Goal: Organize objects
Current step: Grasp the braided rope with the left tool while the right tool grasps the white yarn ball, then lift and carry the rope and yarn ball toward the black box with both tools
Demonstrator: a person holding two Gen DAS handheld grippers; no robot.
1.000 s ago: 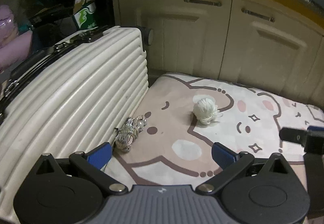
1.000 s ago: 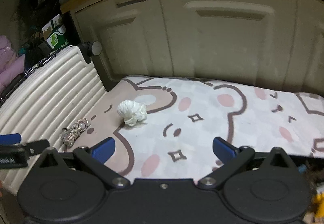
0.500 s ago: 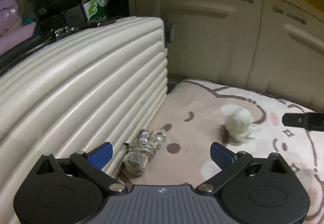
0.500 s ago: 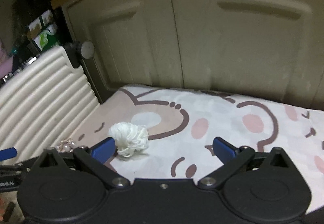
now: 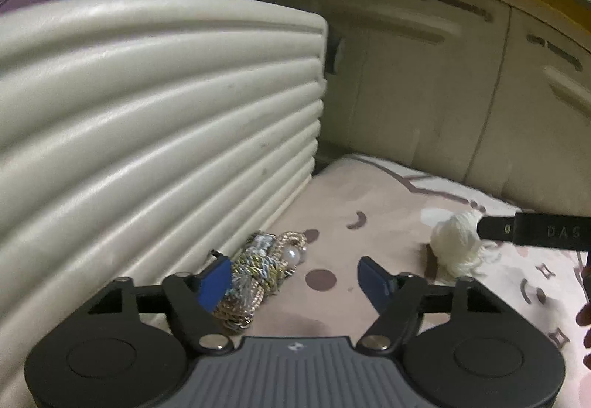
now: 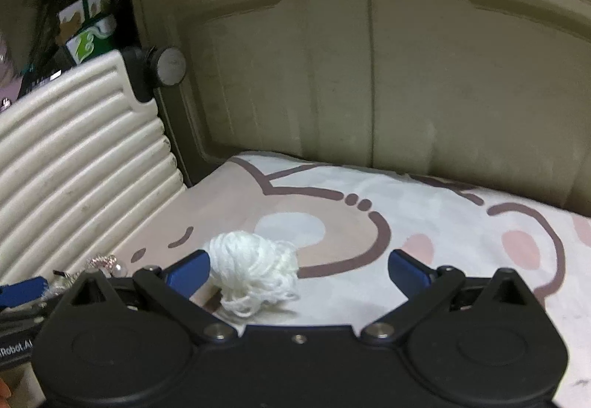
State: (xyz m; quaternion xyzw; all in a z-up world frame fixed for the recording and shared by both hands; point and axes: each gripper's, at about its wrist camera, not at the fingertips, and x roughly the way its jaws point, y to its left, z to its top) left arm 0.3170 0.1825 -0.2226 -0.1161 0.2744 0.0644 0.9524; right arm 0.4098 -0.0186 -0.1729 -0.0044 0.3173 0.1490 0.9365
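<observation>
- left gripper [image 5: 295, 278] low over the bear-print mat [image 5: 369, 194], jaws closing; gold-and-silver cord bundle with pearls [image 5: 258, 271] between them, against the left blue pad; right pad clear of it, nothing gripped yet
- right gripper [image 6: 297, 269] wide open, holding nothing; white yarn ball [image 6: 255, 269] between its fingers, just beside the left one; contact unclear
- cord bundle lies at the mat's left edge, touching the ribbed cream suitcase [image 5: 147, 134]; yarn ball sits further in, toward the mat's middle, well apart from the bundle
- cream cabinet doors [image 6: 369, 57] stand along the mat's far edge
</observation>
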